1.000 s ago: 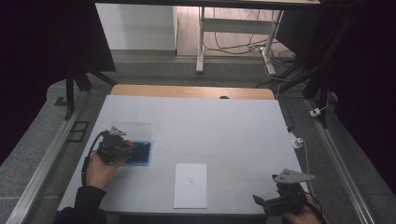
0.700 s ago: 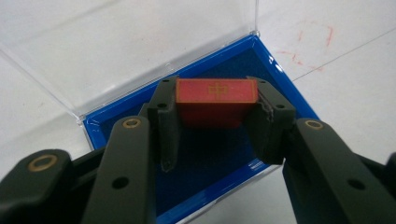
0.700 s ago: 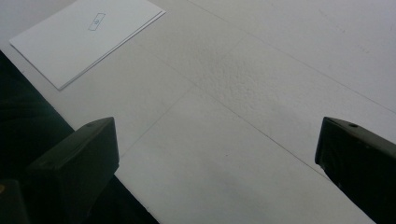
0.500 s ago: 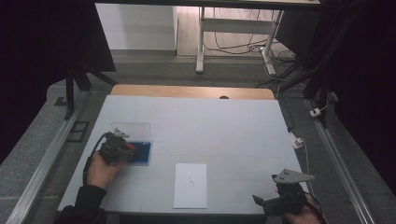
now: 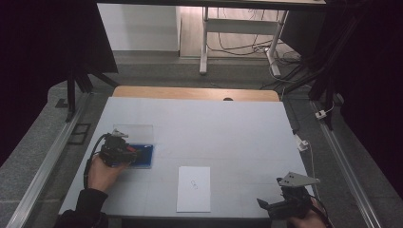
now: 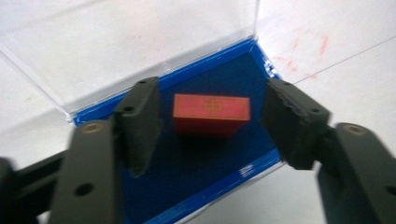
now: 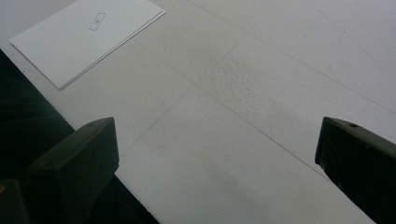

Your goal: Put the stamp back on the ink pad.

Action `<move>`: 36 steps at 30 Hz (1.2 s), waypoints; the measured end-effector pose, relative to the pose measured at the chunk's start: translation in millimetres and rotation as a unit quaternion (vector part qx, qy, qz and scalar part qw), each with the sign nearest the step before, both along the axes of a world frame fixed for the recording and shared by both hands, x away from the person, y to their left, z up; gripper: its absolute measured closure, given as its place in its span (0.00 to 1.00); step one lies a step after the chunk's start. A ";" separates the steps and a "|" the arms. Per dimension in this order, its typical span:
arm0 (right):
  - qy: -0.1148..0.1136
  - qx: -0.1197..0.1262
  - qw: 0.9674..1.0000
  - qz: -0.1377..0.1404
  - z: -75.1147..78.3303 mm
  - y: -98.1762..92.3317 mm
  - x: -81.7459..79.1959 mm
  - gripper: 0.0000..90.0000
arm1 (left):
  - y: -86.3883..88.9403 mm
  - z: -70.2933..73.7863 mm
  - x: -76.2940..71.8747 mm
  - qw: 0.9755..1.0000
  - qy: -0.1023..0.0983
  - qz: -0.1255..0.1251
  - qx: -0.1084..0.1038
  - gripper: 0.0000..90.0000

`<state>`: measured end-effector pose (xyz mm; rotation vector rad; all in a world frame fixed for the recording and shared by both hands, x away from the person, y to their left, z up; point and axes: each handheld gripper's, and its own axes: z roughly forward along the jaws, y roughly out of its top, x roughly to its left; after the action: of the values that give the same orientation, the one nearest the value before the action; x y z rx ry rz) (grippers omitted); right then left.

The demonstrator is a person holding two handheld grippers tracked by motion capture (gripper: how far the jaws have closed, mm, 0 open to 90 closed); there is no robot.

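**Red block lying free between my left jaws**

Red and rectangular, with a thin gold mark on its top face, the small block [image 6: 211,114] is sitting on the dark blue lining of the shallow blue tray [image 6: 196,186], whose clear plastic lid [image 6: 116,46] is lying folded back flat just beyond it. I am holding my left gripper [image 6: 212,126] straight over that tray; its jaws have just been opening, and the block is resting between them with a gap on each side, neither pad touching it. From above, I am seeing the left gripper [image 5: 124,151] at the tray's near-left edge. My right gripper [image 7: 215,154] is hanging with its jaws spread wide over bare white table [image 7: 261,84], gripping nothing. A white sheet of paper [image 7: 86,37] with a small printed mark is lying well ahead of it, off to its left.
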<state>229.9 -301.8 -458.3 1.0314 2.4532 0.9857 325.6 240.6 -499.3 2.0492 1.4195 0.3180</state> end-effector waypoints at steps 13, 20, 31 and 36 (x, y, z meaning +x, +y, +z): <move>0.000 0.001 1.000 -0.001 0.2 0.1 -0.1 0.00 | 0.6 10.6 -11.0 1.000 -0.007 -0.001 -0.027 0.06; 0.000 0.001 1.000 -0.001 0.4 0.3 -0.2 0.00 | 1.2 19.6 -23.1 0.998 -0.034 -0.022 -0.045 0.02; 0.000 0.002 1.000 -0.002 0.3 -0.1 0.1 0.00 | 0.0 29.9 -43.9 0.996 -0.055 -0.037 -0.066 0.00; 0.000 0.002 1.000 -0.003 0.3 -0.1 0.2 0.00 | -1.0 31.7 -54.2 0.995 -0.057 -0.044 -0.067 0.00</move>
<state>230.1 -301.9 -458.0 1.0399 2.4480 0.9903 271.4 239.6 -467.6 1.9459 1.2447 0.2892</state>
